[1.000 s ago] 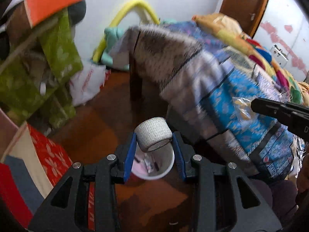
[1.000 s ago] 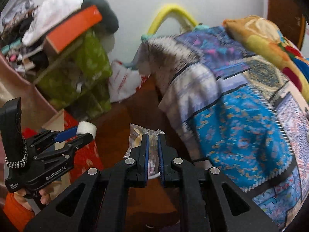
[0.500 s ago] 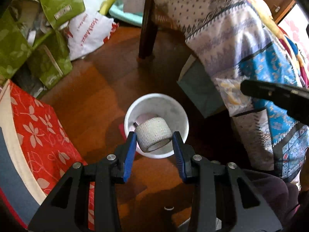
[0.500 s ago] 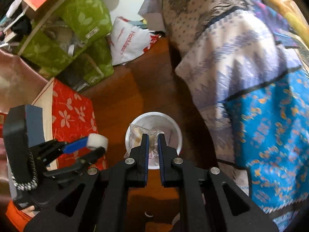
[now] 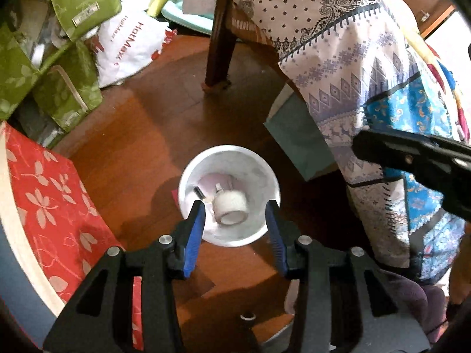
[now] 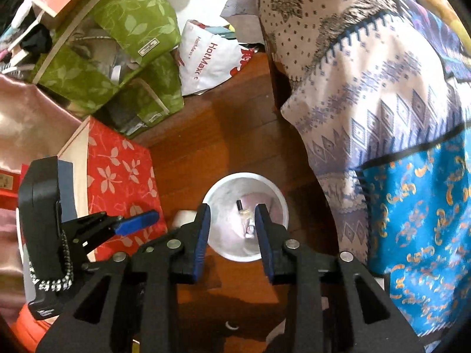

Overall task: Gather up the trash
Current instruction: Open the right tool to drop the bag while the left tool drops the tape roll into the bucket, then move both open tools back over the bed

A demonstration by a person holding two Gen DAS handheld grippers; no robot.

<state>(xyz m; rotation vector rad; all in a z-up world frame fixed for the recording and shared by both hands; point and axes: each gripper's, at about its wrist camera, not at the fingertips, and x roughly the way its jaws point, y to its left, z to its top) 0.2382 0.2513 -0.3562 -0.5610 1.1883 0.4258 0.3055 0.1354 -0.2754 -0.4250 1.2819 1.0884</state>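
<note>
A white round bin (image 5: 194,173) stands on the wooden floor; it also shows in the right wrist view (image 6: 273,188). A white tape roll (image 5: 230,208) is inside the bin or falling into it, with small bits of trash (image 6: 245,216) at the bottom. My left gripper (image 5: 234,220) is open and empty, right above the bin's near rim. My right gripper (image 6: 232,223) is open and empty above the bin. The left gripper also shows at the left of the right wrist view (image 6: 138,224). The clear wrapper is not visible.
A bed with patterned blue and white covers (image 6: 382,111) stands right of the bin, its wooden leg (image 5: 219,47) behind it. A red floral box (image 6: 117,182), green bags (image 6: 117,44) and a white plastic bag (image 5: 129,47) crowd the left.
Both grippers have opened over the bin. The tape roll has left the left gripper and dropped toward the bin. The clear wrapper has left the right gripper.
</note>
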